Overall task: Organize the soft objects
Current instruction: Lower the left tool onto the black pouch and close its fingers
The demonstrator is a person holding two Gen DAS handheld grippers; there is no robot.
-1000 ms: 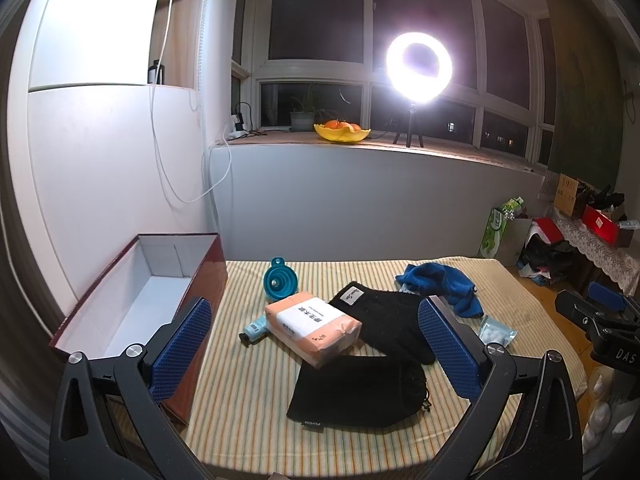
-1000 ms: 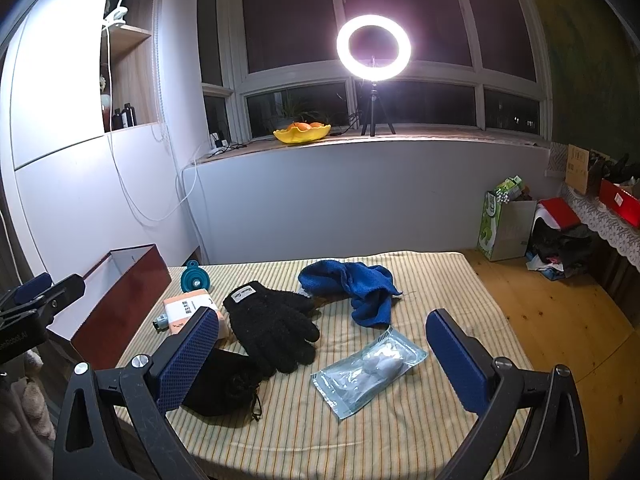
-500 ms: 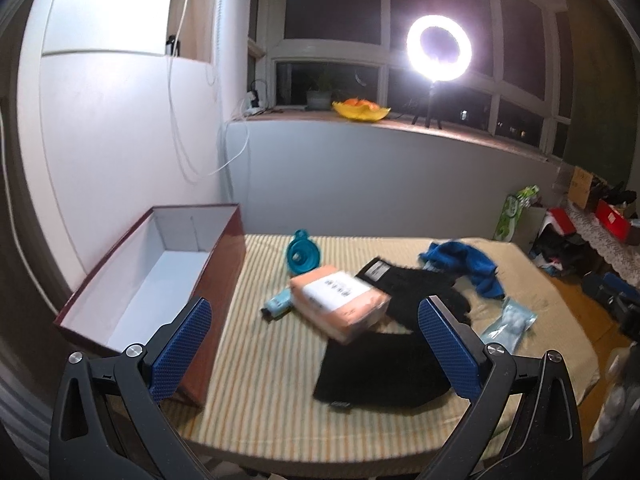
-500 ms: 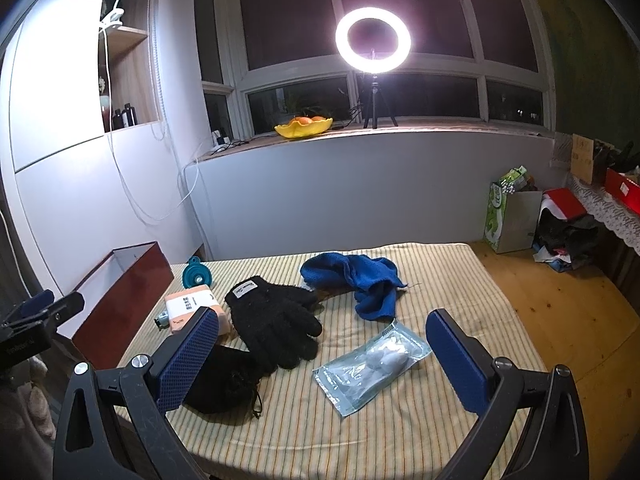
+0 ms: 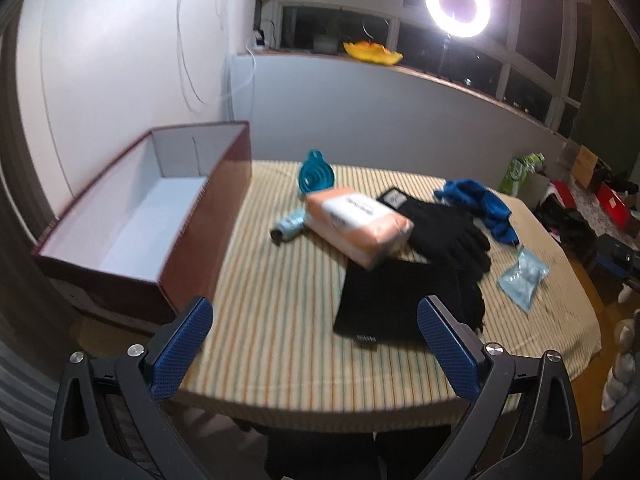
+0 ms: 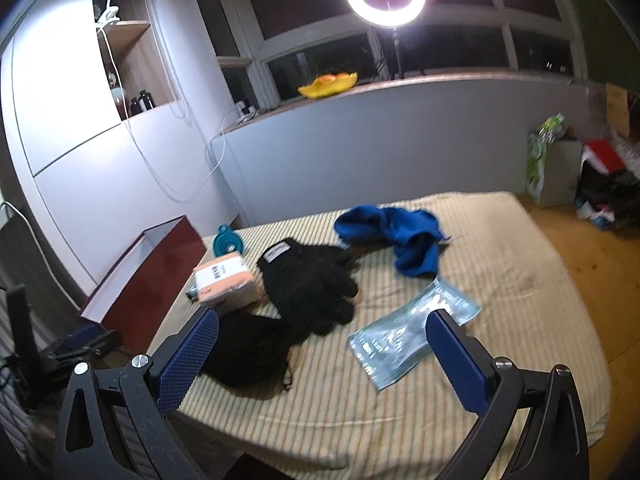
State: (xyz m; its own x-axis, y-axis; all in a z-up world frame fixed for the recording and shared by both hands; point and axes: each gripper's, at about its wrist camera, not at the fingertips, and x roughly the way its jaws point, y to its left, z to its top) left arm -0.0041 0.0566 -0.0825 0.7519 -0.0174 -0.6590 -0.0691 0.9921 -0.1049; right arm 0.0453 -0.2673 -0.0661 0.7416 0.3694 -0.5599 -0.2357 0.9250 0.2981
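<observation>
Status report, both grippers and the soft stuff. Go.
Left gripper open, empty. Right gripper open, empty. Black gloves, blue cloth, black pouch on table; box empty. Nothing blocking.

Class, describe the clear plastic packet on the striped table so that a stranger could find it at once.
Start at the striped table and go to its side farthest from the red box. There, just nearer than the blue cloth, lies the clear plastic packet, the only see-through, shiny thing there.

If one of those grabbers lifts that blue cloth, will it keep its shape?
Probably not. The blue cloth lies crumpled in soft folds, so it would likely droop and hang limp. It looks thin and light for its size. Its fuzzy surface should grip rather than slip.
</observation>
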